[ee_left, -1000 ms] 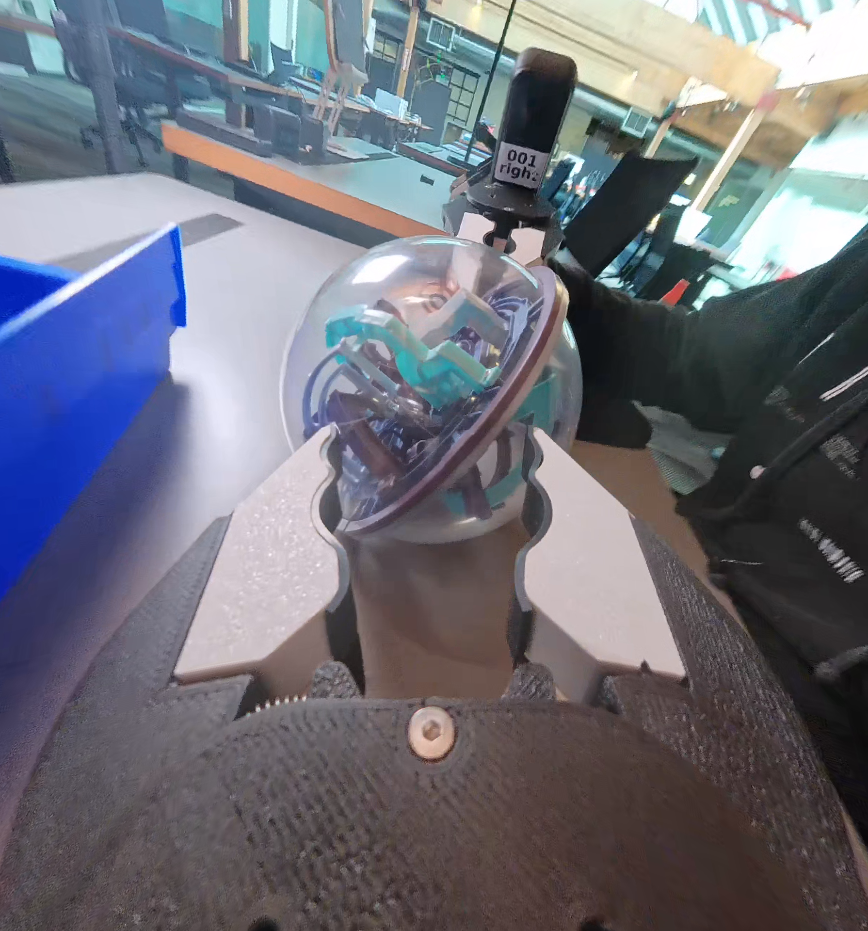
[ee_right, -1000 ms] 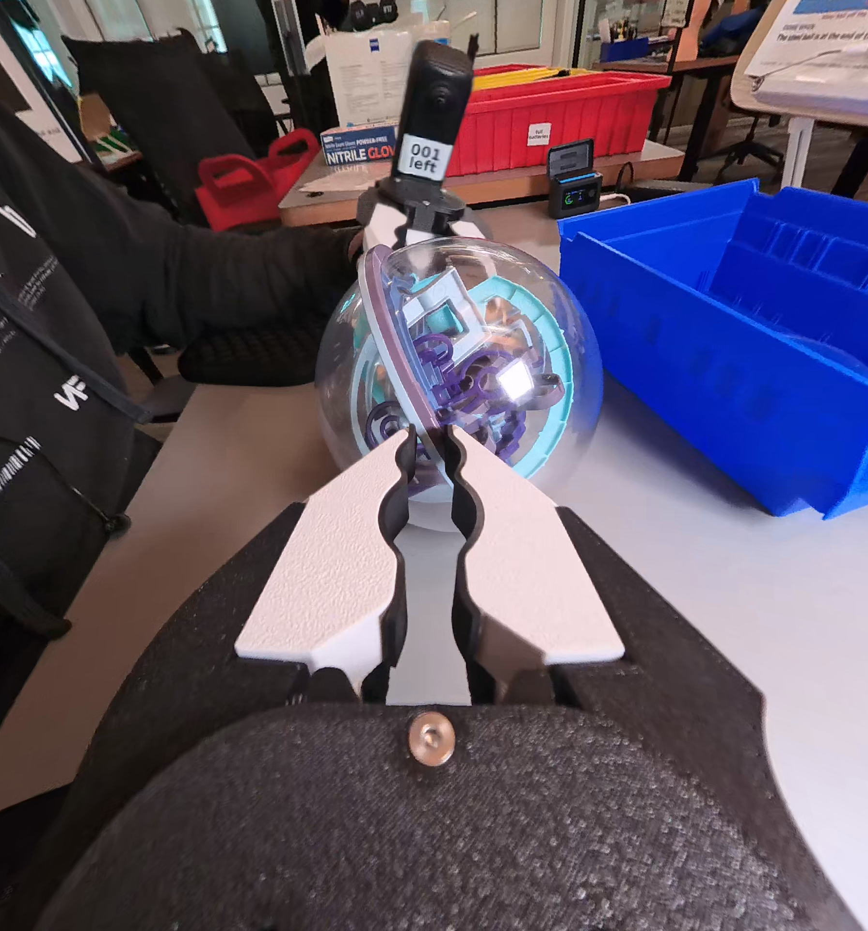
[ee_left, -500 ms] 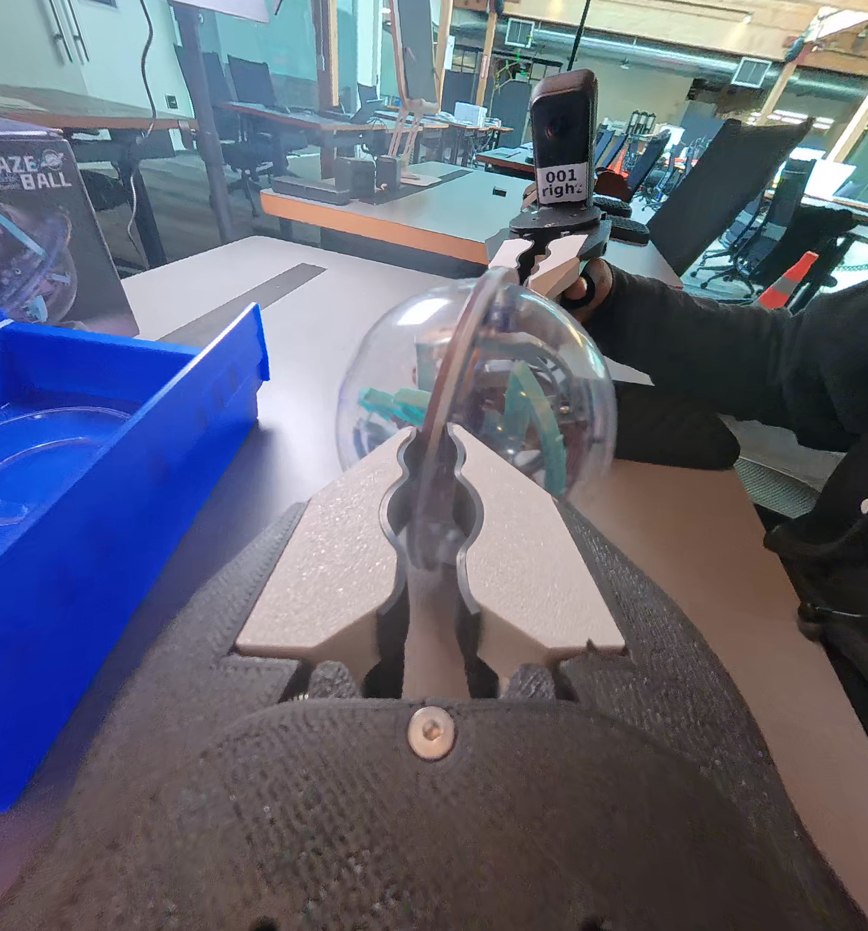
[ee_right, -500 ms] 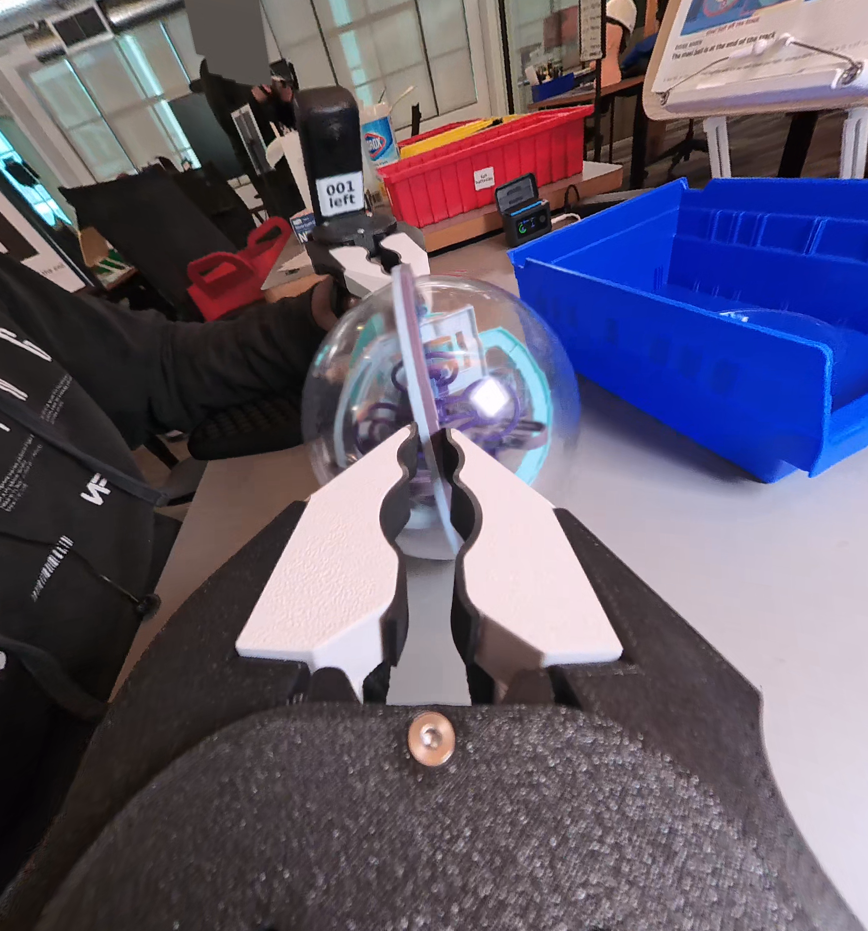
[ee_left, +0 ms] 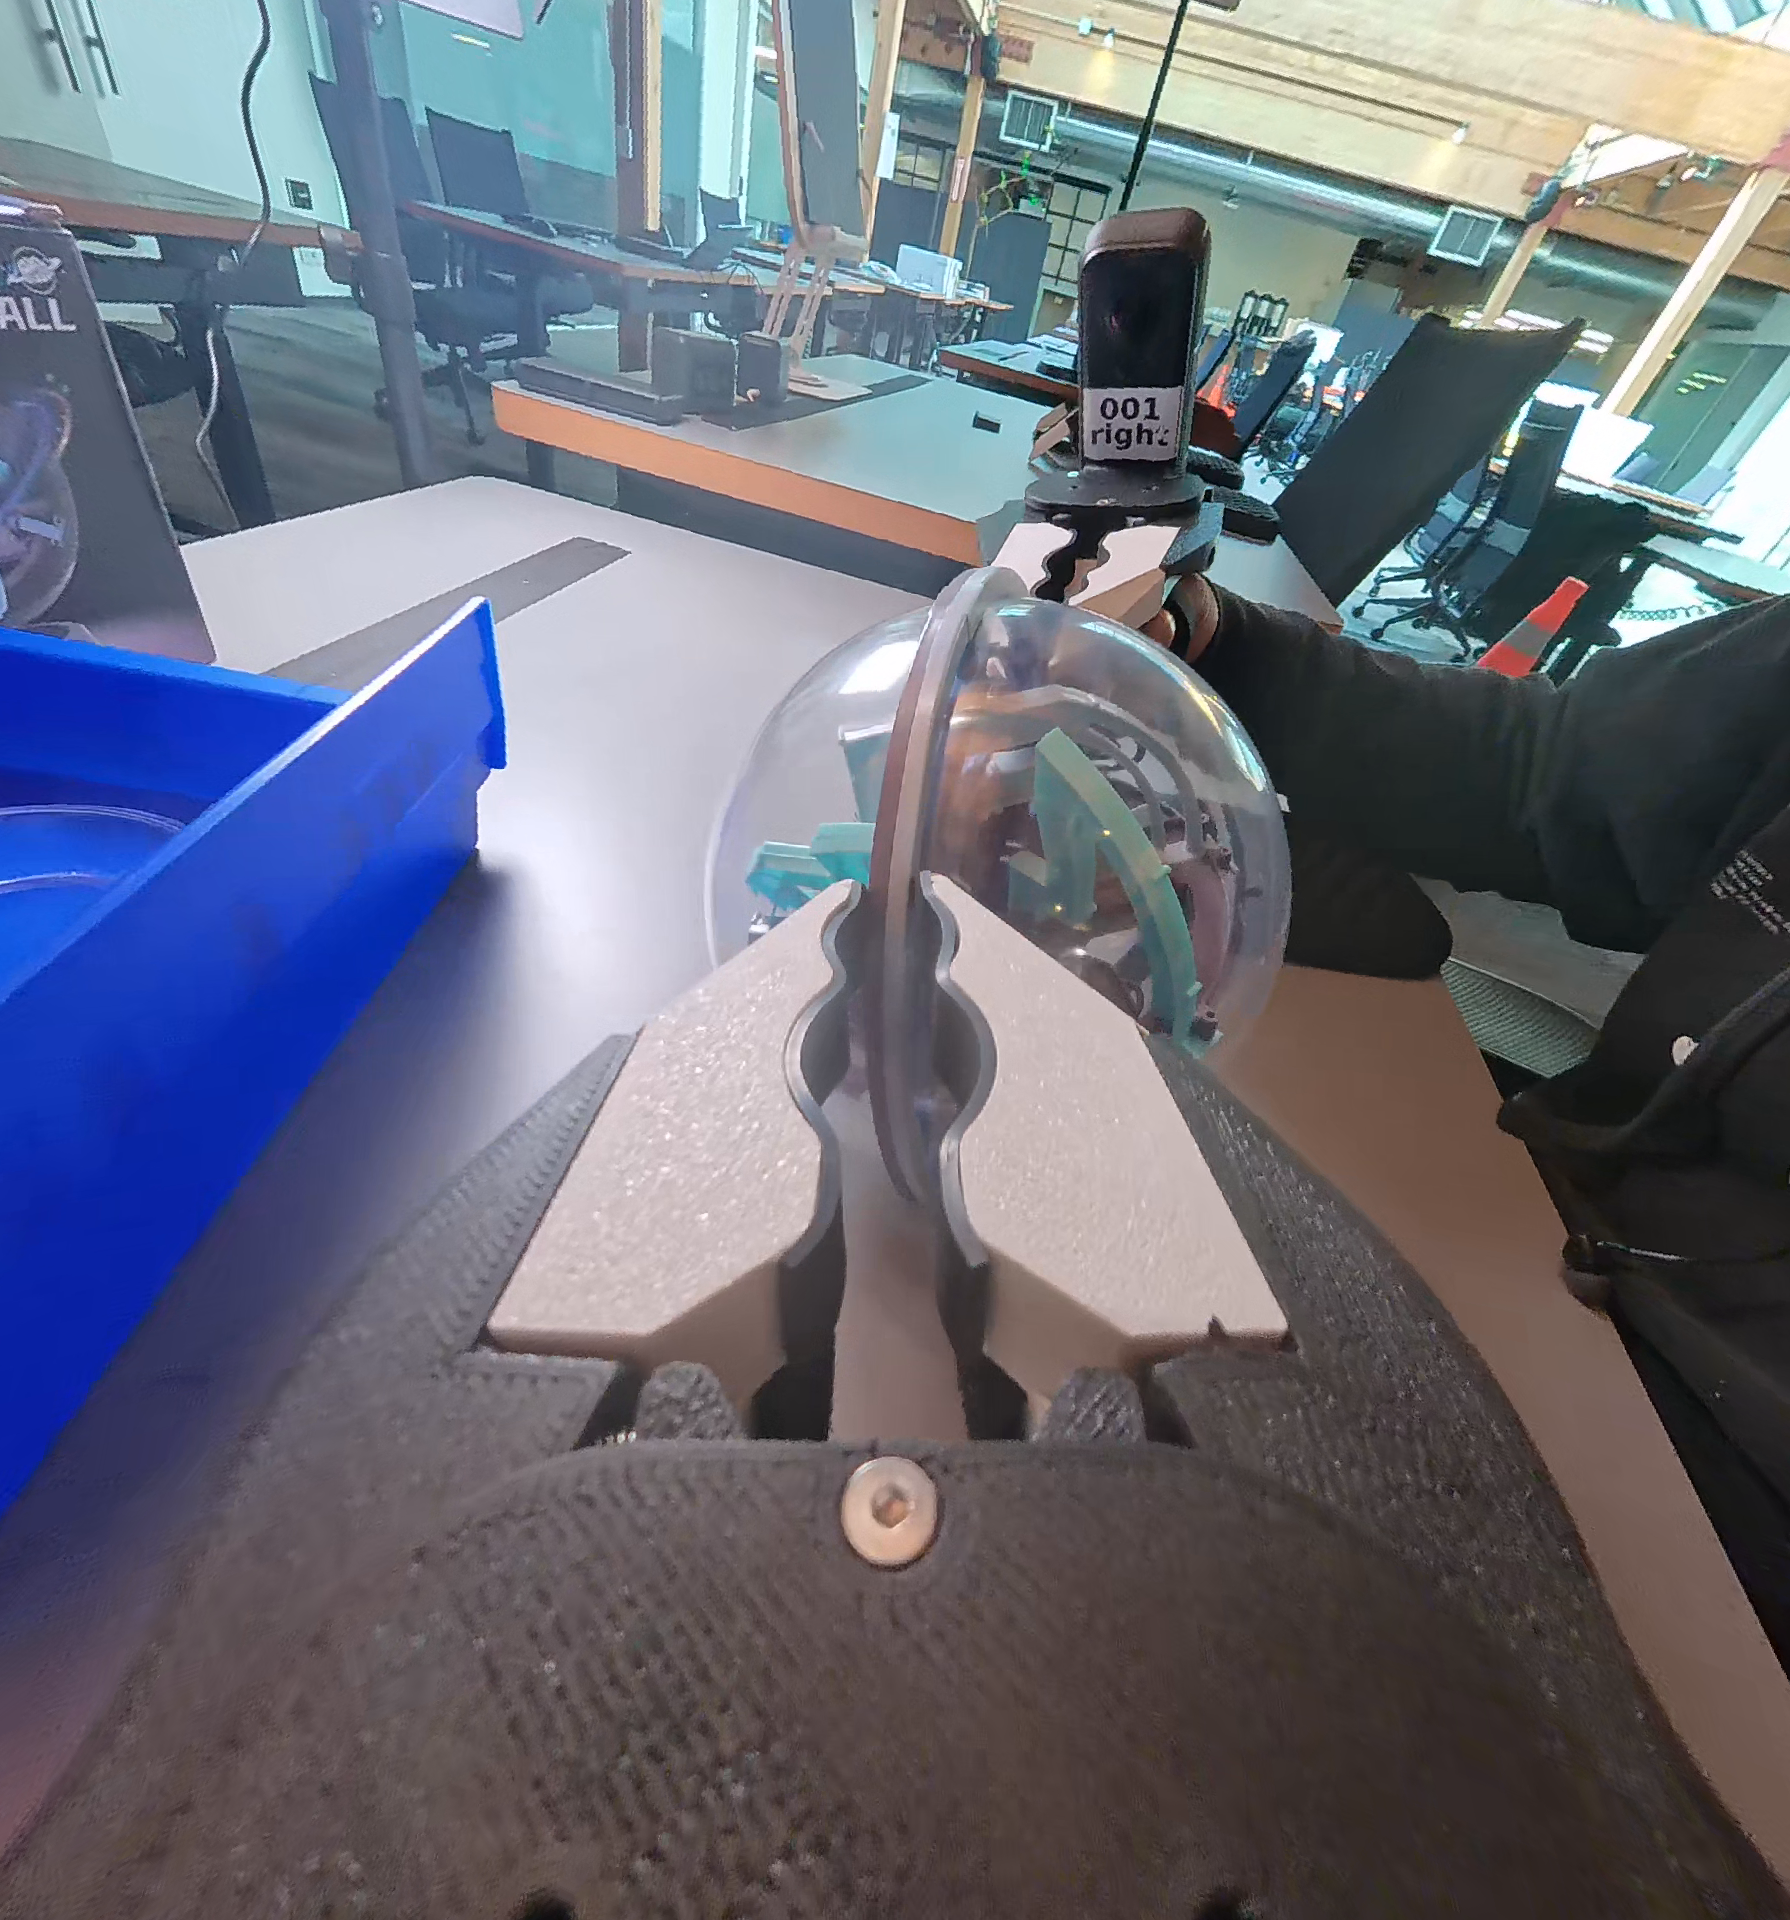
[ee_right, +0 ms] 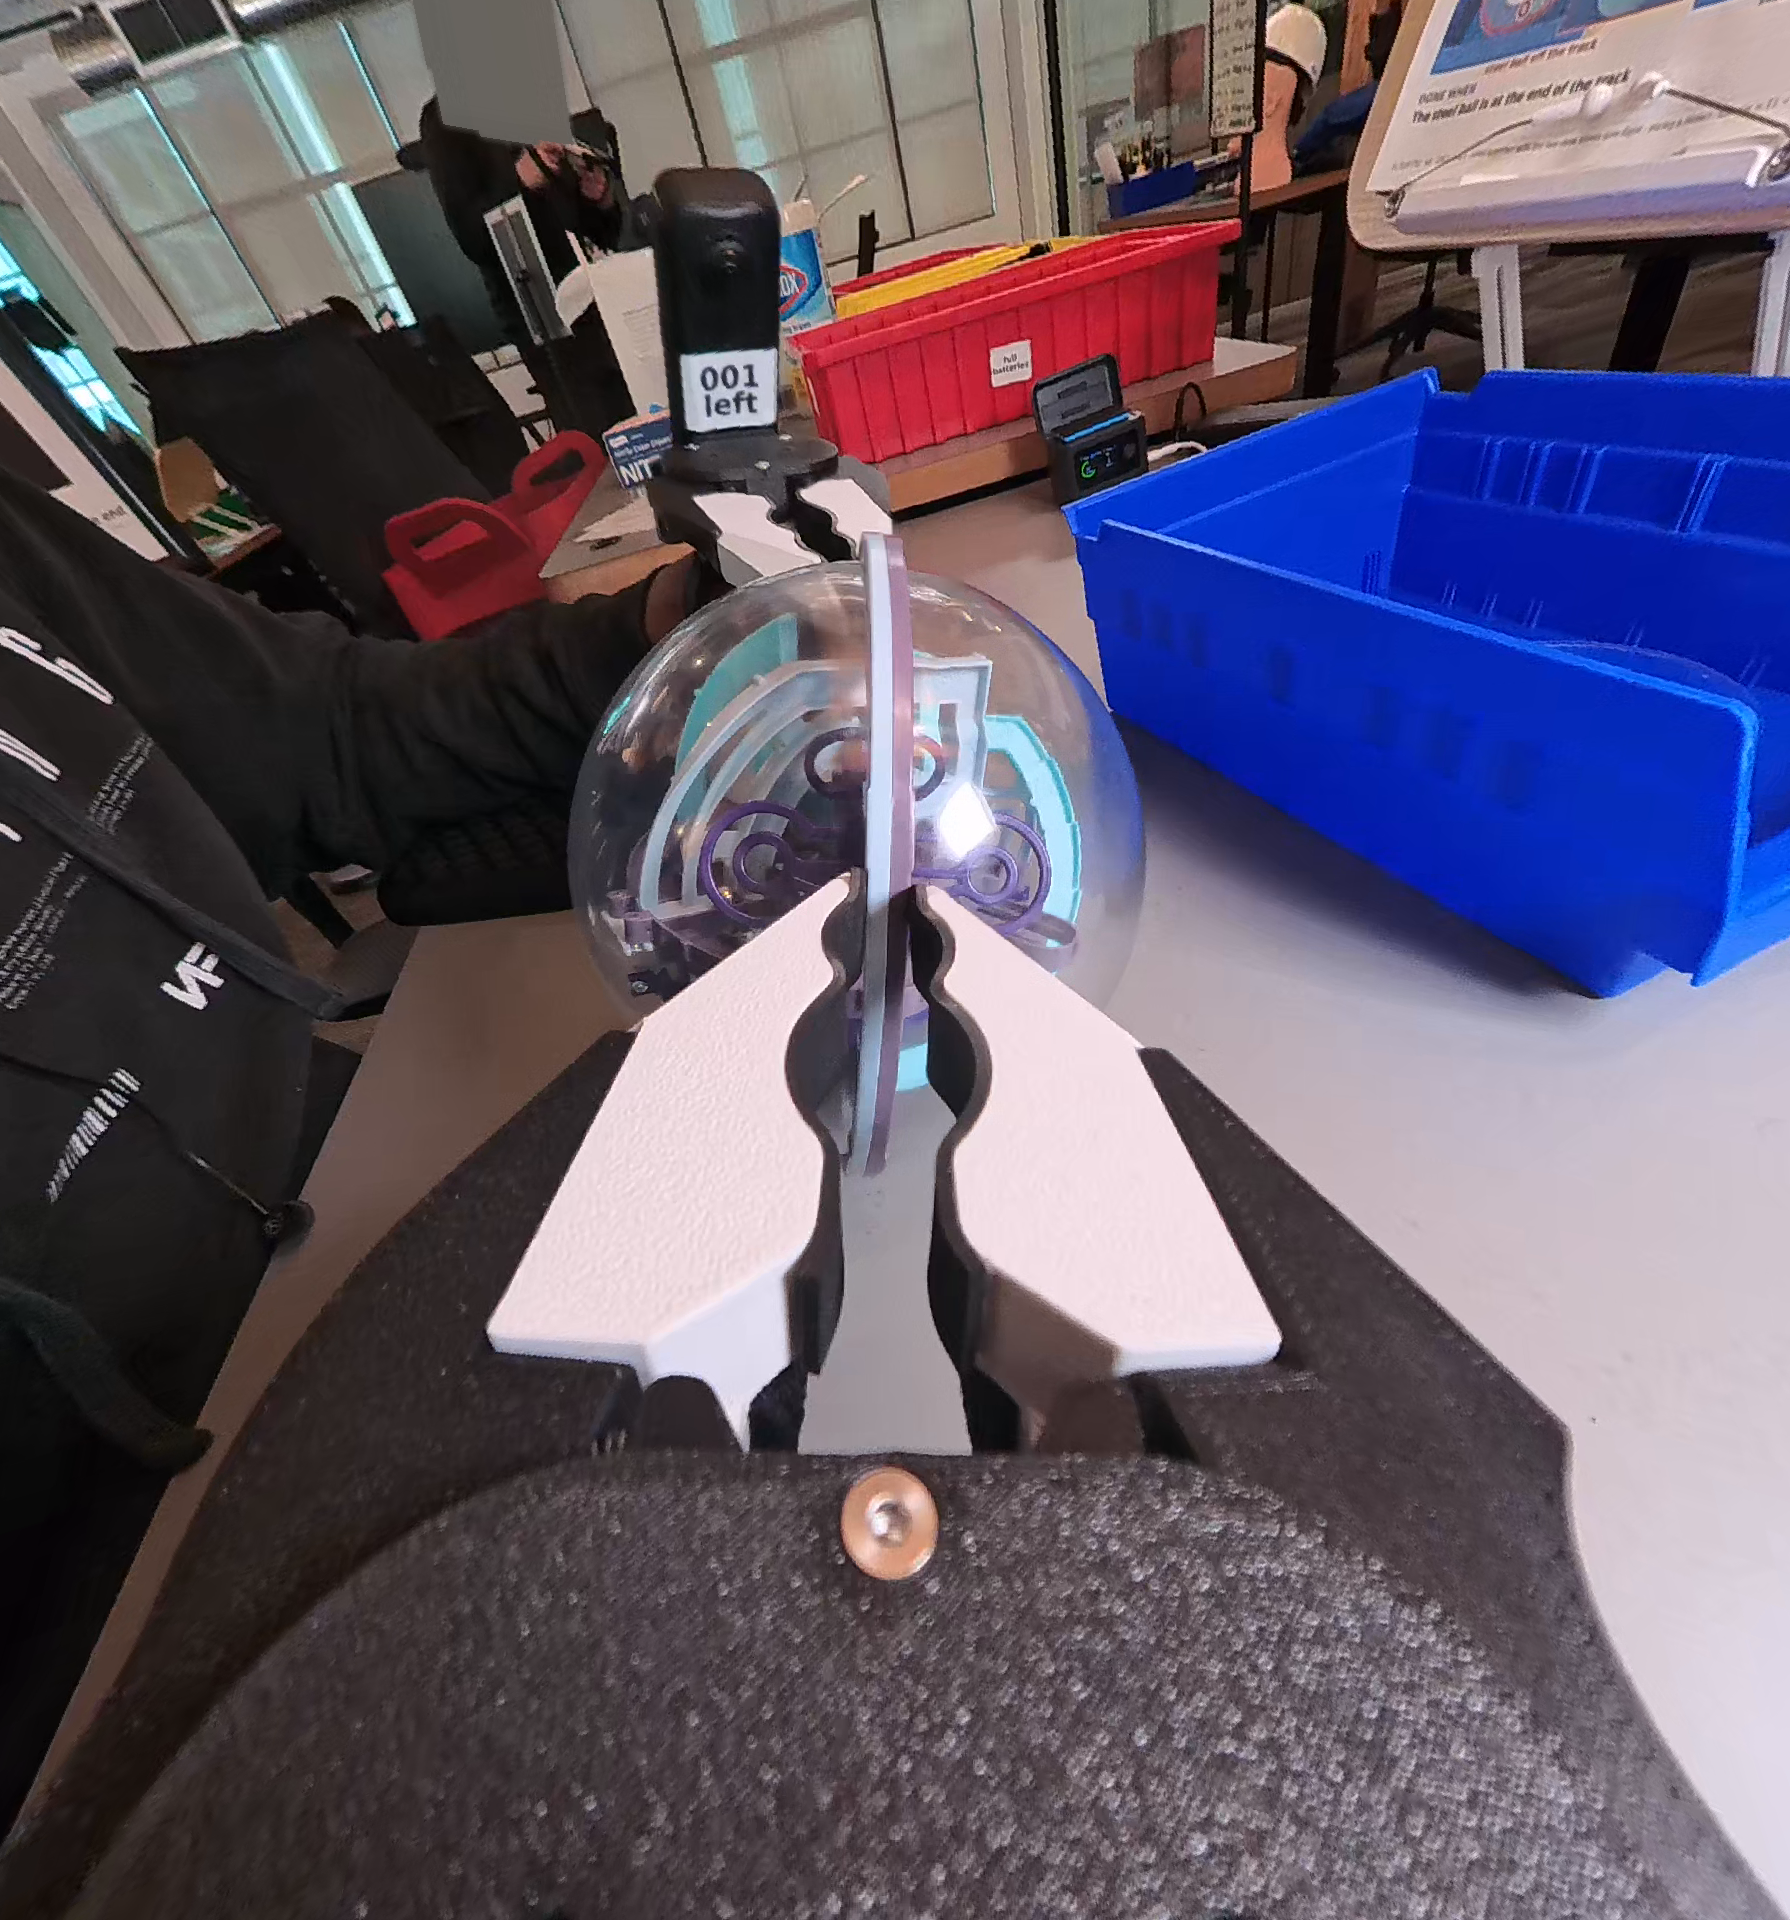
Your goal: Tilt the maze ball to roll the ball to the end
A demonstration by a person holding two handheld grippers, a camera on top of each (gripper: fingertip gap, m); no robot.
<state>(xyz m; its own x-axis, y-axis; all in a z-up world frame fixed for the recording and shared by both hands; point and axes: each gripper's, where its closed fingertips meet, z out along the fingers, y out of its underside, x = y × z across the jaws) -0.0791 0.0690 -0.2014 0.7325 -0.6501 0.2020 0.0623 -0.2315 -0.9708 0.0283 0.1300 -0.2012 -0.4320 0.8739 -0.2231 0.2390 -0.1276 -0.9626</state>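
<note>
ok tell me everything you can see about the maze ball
The maze ball is a clear plastic sphere with teal, pale grey and purple tracks coiled inside. A thin flat rim runs round its middle and stands nearly upright. It is held just above the grey table, beside the blue bin. The left claw and the right claw each pinch that rim from opposite sides. The small ball inside cannot be made out.
</note>
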